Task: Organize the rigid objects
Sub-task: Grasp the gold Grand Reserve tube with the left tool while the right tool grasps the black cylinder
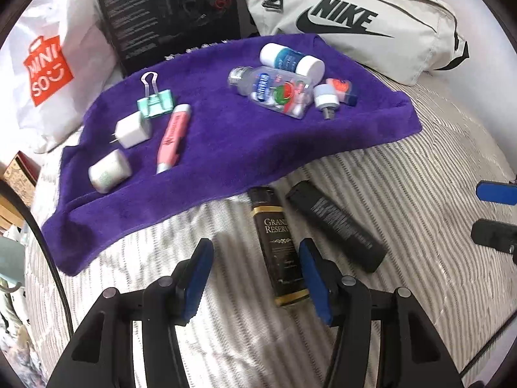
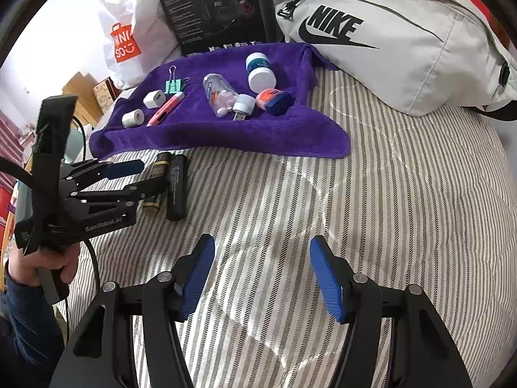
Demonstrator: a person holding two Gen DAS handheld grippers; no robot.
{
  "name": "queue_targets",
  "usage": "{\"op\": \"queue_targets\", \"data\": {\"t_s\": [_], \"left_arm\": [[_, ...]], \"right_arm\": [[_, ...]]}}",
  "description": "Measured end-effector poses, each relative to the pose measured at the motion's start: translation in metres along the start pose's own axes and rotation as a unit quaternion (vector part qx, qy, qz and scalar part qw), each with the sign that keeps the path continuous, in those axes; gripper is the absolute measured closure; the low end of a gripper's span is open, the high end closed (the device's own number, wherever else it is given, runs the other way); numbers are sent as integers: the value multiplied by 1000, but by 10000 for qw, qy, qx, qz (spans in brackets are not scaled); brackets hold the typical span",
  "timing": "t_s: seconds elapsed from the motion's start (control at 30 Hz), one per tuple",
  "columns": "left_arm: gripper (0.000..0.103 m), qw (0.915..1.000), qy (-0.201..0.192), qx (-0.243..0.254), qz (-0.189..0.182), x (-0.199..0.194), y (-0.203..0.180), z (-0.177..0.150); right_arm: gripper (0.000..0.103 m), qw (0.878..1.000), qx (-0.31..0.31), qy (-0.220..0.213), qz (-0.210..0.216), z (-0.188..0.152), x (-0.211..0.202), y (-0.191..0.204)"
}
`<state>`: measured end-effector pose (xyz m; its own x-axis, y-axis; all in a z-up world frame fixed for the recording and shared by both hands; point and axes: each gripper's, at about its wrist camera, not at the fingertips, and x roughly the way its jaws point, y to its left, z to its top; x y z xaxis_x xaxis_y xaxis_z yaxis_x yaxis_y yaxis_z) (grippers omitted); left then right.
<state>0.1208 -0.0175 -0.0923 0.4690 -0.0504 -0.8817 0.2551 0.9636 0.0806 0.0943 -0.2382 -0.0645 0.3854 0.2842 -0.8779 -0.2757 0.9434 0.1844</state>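
Observation:
A purple towel [image 1: 226, 148] lies on the striped bedcover and carries small items: a green binder clip [image 1: 155, 102], a white charger [image 1: 132, 129], a white roll [image 1: 108, 169], a pink pen [image 1: 173, 137], a clear bottle [image 1: 274, 92], a white jar [image 1: 290, 59] and a white USB plug [image 1: 326, 97]. In front of the towel lie a dark "Grand Reserve" bottle [image 1: 279, 245] and a black tube [image 1: 336, 226]. My left gripper [image 1: 255, 278] is open, its right finger beside the dark bottle. My right gripper [image 2: 261, 274] is open and empty over bare bedcover.
A grey Nike bag [image 2: 387, 38] sits behind the towel at the right. A black box [image 2: 210, 9] and a white Miniso bag [image 2: 129, 42] stand behind it. The left gripper [image 2: 124, 179] shows in the right wrist view, over the dark bottle [image 2: 158, 181].

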Motion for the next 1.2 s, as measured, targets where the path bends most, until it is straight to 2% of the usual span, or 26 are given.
{"op": "queue_targets", "data": {"t_s": [0.23, 0.27, 0.3, 0.33, 0.4, 0.63, 0.83, 1.2], "left_arm": [[52, 9999, -73, 31, -116, 0, 1, 0], [57, 9998, -96, 41, -171, 0, 0, 1], [71, 9995, -101, 32, -289, 0, 0, 1], [76, 9989, -111, 12, -460, -1, -1, 1], [80, 9989, -151, 162, -412, -1, -5, 1], [80, 9984, -145, 92, -547, -2, 2, 0], [80, 9986, -185, -103, -484, -11, 24, -10], [80, 9983, -172, -465, -320, -17, 63, -34]], "right_arm": [[40, 10000, -27, 28, 4, -4, 4, 3], [40, 10000, -28, 33, 32, -4, 6, 3], [40, 10000, -34, 41, 43, -3, 7, 4], [40, 10000, -47, 55, 49, -2, 9, 5], [40, 9999, -88, 81, 56, -2, 11, 7], [40, 9997, -138, 199, 43, -1, 19, 11], [40, 9991, -351, 230, 42, 2, 23, 25], [40, 9948, -991, 81, 239, 31, 46, 71]]}}
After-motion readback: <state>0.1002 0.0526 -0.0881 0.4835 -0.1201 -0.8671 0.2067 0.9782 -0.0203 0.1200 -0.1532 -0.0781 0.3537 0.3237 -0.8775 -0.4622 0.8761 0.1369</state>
